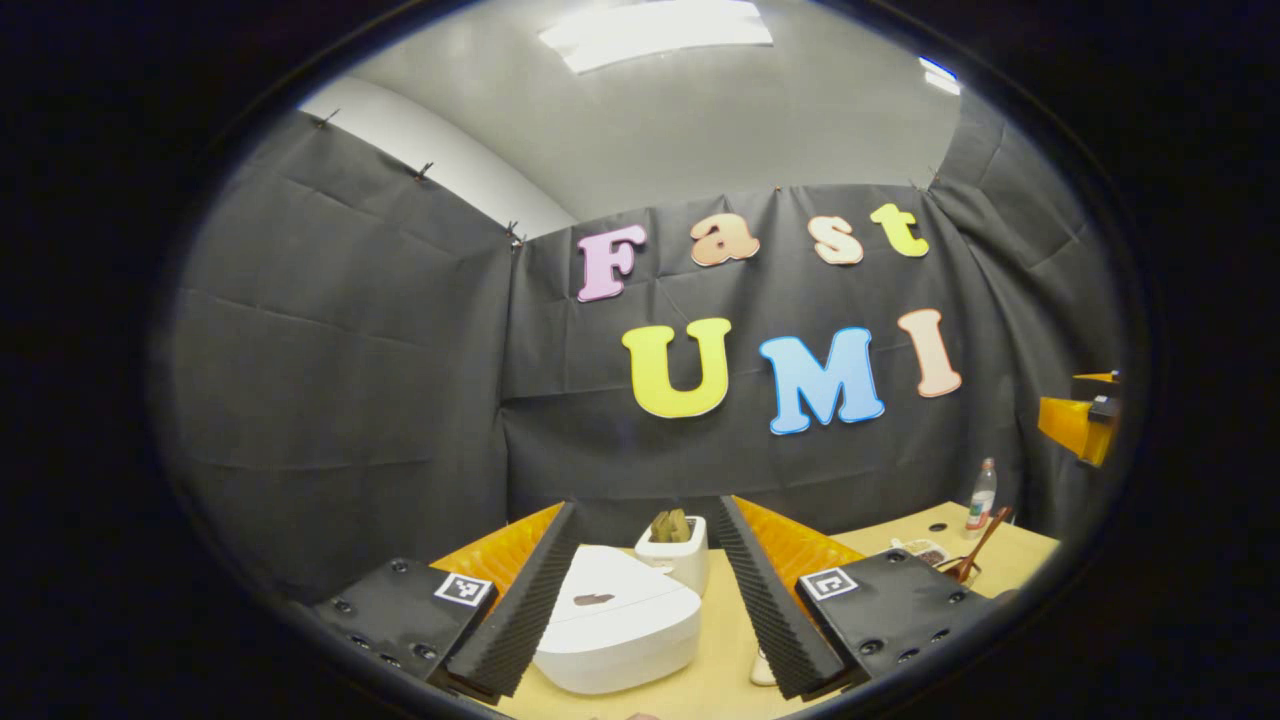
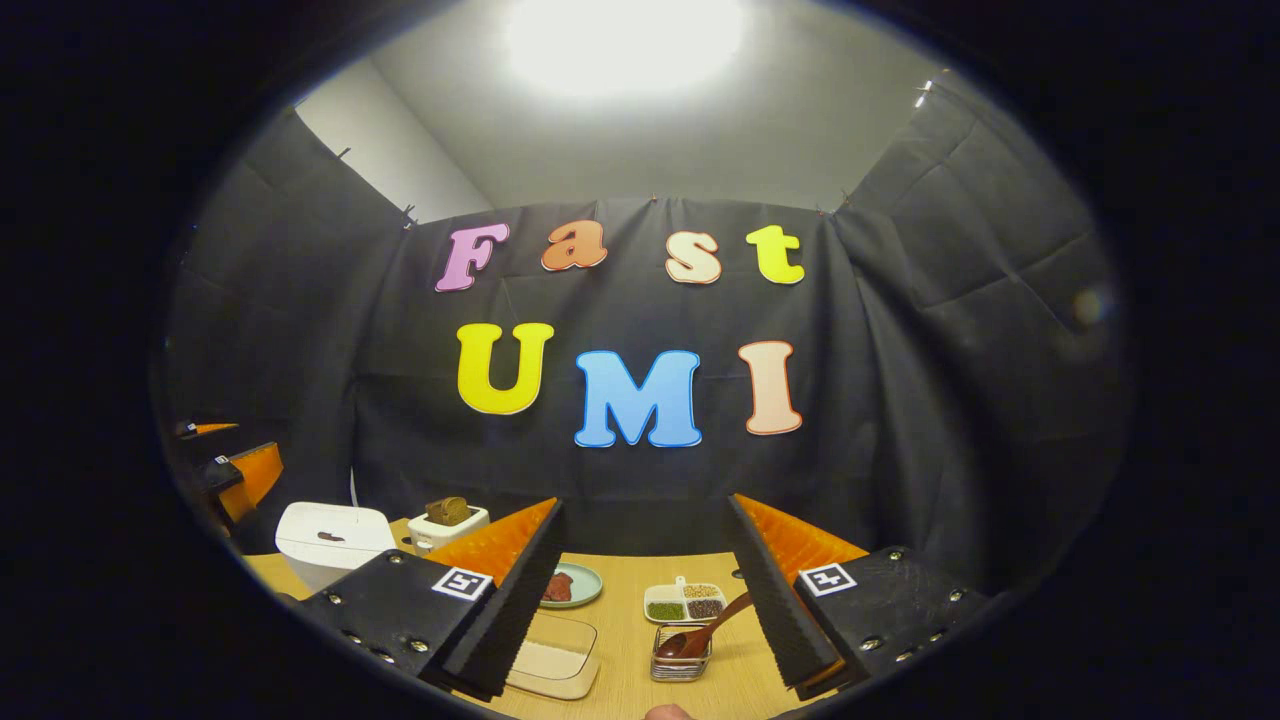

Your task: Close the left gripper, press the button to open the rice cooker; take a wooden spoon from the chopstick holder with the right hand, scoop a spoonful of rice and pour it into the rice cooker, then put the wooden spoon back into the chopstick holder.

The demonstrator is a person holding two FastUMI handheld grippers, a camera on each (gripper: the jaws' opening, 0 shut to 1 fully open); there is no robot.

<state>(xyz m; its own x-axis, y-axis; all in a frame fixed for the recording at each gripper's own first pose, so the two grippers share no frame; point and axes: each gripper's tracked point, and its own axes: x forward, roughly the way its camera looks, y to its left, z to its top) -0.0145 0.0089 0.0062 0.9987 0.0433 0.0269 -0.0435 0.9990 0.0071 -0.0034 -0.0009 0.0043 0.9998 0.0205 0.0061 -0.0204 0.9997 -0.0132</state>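
The white rice cooker point(image 1: 615, 620) sits with its lid down on the wooden table, low between the fingers of my open left gripper point(image 1: 647, 505). It also stands at the far left point(image 2: 330, 540) in the right gripper view. My right gripper point(image 2: 645, 502) is open and holds nothing. Below and between its fingers, a wooden spoon point(image 2: 700, 635) leans in a wire chopstick holder point(image 2: 680, 660). A clear box of rice point(image 2: 550, 655) lies to the left of the holder. The spoon point(image 1: 978, 550) appears again at the table's right in the left gripper view.
A white toaster with bread point(image 1: 675, 550) stands behind the cooker. A divided dish of beans point(image 2: 685, 603) and a green plate point(image 2: 570, 585) lie beyond the holder. A bottle point(image 1: 983, 495) stands at the back right. Black cloth walls close the booth.
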